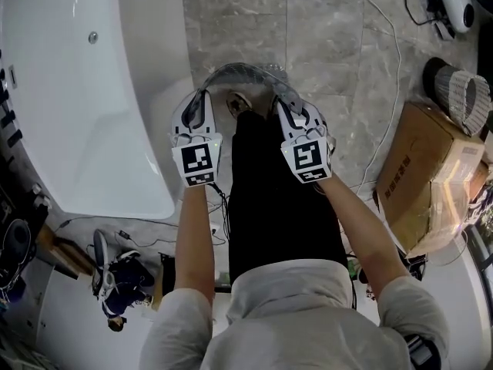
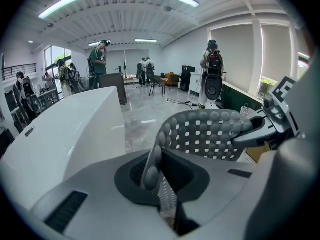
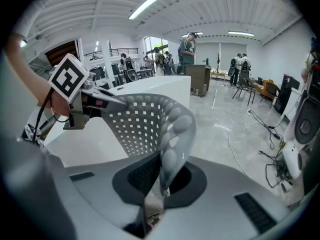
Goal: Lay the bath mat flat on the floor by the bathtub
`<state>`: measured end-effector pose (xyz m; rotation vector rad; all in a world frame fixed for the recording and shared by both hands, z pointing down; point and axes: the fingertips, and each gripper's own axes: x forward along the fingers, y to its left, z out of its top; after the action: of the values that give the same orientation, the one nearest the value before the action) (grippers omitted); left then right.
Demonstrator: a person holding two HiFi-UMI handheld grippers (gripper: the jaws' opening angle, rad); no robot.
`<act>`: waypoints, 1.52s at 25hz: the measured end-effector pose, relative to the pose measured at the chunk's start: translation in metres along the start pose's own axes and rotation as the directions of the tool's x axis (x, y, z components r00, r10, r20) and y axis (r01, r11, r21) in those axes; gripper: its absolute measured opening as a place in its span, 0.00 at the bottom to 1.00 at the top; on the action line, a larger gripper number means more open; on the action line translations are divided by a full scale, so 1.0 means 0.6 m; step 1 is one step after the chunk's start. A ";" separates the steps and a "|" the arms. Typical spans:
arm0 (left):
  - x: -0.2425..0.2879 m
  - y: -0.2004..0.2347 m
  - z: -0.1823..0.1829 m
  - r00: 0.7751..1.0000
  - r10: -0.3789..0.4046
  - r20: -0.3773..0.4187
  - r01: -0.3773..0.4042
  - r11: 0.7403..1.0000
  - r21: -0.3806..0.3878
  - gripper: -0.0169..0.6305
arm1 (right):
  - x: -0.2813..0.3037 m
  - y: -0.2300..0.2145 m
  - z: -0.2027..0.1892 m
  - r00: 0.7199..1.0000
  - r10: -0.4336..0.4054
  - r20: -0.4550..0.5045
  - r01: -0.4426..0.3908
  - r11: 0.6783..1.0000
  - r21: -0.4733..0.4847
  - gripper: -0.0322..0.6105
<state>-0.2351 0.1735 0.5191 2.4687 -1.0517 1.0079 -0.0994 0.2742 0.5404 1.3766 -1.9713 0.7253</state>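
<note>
The left tool (image 1: 202,106) is clenching one end of the mat (image 1: 245,71), its jaws pressing together on the grey, perforated edge. The right tool (image 1: 286,106) is gripping the other end the same way. Both tools are pointing down and forward, side by side, just to the right of the tub (image 1: 77,91). The mat is bowing in an arch between them, its bumpy side showing, near the tub's rim and over the marble floor (image 1: 339,52). A box (image 1: 424,168) is sitting well apart from the tub, with a white cable (image 1: 389,68) trailing between them.
</note>
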 end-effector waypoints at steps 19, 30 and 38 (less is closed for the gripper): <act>0.132 0.011 0.037 1.000 -0.003 0.012 0.003 1.000 -0.030 0.07 | 0.087 -0.132 0.005 0.999 0.013 0.045 -0.015 0.999 0.043 0.09; 0.166 0.032 0.047 0.999 -0.039 0.015 0.040 0.999 -0.035 0.07 | 0.119 -0.156 0.030 0.999 -0.014 0.045 0.011 0.998 0.064 0.09; 0.222 0.080 0.085 0.995 -0.090 0.032 0.091 0.996 -0.022 0.07 | 0.152 -0.191 0.073 0.997 -0.073 0.025 0.071 0.995 0.075 0.09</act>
<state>-0.1784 0.0454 0.5735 2.4962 -0.9464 0.9276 -0.0224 0.1514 0.5900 1.5011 -1.9227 0.7564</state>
